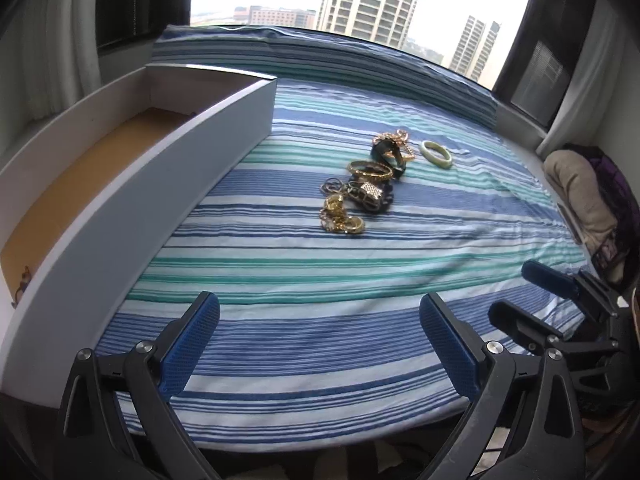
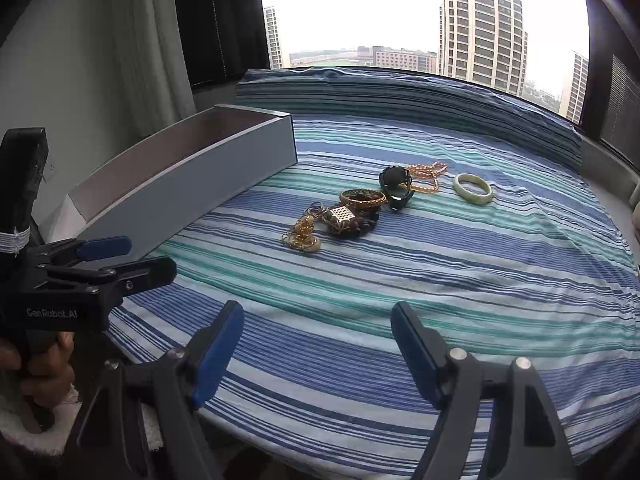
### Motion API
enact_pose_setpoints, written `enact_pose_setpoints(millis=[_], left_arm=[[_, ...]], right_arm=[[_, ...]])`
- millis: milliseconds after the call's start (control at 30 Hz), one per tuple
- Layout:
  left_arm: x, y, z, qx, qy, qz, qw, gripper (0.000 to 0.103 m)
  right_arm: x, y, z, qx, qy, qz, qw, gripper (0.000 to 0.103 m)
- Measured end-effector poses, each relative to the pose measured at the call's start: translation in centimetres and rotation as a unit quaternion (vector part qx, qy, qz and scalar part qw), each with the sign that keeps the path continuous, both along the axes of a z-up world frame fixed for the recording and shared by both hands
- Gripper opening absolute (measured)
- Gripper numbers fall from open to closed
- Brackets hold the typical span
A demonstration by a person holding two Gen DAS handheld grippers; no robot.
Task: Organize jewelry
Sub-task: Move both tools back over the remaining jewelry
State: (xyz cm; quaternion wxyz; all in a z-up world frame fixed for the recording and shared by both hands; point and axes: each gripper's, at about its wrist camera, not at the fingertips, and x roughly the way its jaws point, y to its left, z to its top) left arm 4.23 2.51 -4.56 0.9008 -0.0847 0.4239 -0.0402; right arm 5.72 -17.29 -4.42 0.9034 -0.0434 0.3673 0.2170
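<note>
A heap of jewelry [image 1: 360,192] lies mid-bed on the striped sheet: gold chains, a gold bangle [image 1: 370,170], a black watch [image 1: 390,152] and a pale green bangle [image 1: 437,154] apart to the right. It also shows in the right wrist view [image 2: 344,216], with the green bangle [image 2: 473,193] to the right. A long white drawer box [image 1: 132,200] with a brown floor lies at the left, also in the right wrist view [image 2: 192,176]. My left gripper [image 1: 320,320] is open and empty near the bed's front edge. My right gripper [image 2: 318,328] is open and empty, well short of the heap.
The striped bed [image 1: 320,280] runs back to a window with tower blocks outside. Curtains hang at the left. A beige cushion and dark bag [image 1: 588,204] sit at the right edge. The right gripper shows in the left wrist view [image 1: 560,300]; the left gripper in the right wrist view [image 2: 100,272].
</note>
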Motion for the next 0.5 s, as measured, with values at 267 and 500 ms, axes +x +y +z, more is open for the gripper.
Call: enact_pose_setpoints(millis=[267, 500], left_arm=[[-0.2, -1.0, 0.1, 0.039, 0.005, 0.015, 0.9991, 0.100], [-0.3, -1.2, -0.2, 0.053, 0.009, 0.018, 0.9984, 0.100]], right_arm=[[-0.4, -0.7, 0.3, -0.008, -0.015, -0.021, 1.000, 0.078], [-0.3, -1.3, -0.2, -0.017, -0.012, -0.038, 0.999, 0.078]])
